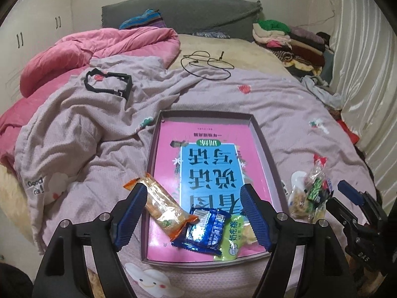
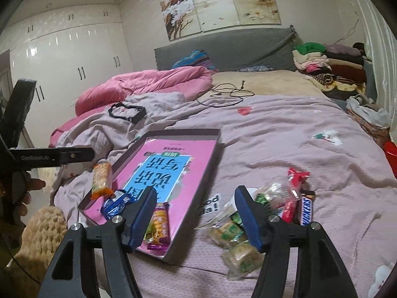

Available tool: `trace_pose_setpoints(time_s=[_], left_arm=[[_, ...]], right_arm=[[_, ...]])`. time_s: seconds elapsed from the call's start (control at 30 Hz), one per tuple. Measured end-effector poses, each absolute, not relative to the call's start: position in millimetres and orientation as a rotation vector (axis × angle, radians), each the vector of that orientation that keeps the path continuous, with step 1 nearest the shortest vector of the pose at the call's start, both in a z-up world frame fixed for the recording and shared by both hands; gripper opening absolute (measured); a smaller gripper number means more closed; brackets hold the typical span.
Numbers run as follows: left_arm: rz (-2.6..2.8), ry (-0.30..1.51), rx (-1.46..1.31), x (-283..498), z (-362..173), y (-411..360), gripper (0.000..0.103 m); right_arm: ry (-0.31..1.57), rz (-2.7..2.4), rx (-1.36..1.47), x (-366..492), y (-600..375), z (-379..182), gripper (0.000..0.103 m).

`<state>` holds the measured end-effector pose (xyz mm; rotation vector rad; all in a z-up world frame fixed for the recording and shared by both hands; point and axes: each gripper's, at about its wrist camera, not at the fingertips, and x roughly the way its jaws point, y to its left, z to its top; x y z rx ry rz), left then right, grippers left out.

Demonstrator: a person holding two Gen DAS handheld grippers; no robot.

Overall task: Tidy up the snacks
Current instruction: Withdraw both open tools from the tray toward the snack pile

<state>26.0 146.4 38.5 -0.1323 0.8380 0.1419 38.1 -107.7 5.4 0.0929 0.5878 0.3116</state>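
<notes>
A shallow tray [image 1: 206, 113], lined with a pink and blue printed sheet, lies on the lilac bedspread. At its near end are a blue packet [image 1: 202, 231] and a green packet [image 1: 235, 245]. An orange cracker pack [image 1: 161, 208] lies across its left rim. My left gripper [image 1: 191, 187] hangs open above these, its pads touching none. Right of the tray [image 2: 215, 159] is a loose heap of snacks [image 2: 273, 206] with a Snickers bar [image 2: 306, 211]. My right gripper [image 2: 195, 190] is open over the tray's right rim and holds nothing. A purple-ended packet [image 2: 158, 226] lies in the tray.
A rumpled pink duvet [image 1: 99, 47] and a black plastic frame [image 1: 109, 84] lie at the back left. A black cable [image 1: 206, 62] is coiled mid-bed. Folded clothes [image 1: 292, 39] are stacked at the back right, by the grey headboard [image 1: 186, 12]. White wardrobes [image 2: 69, 57] stand at the left.
</notes>
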Motion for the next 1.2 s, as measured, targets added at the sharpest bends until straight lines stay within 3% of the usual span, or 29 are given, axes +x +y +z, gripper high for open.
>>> trace_pose_setpoints(time_s=[0.63, 1.2], left_arm=[[0.156, 0.801, -0.232, 24.5, 71.4, 170.1, 0.079], [-0.004, 0.919, -0.141, 57.0, 36.3, 91.2, 0.079]], right_arm=[[0.541, 0.162, 0.199, 36.5, -186.3, 16.9, 0.068], [0.594, 0.079, 0.25, 36.8, -228.9, 0.4, 0.069]])
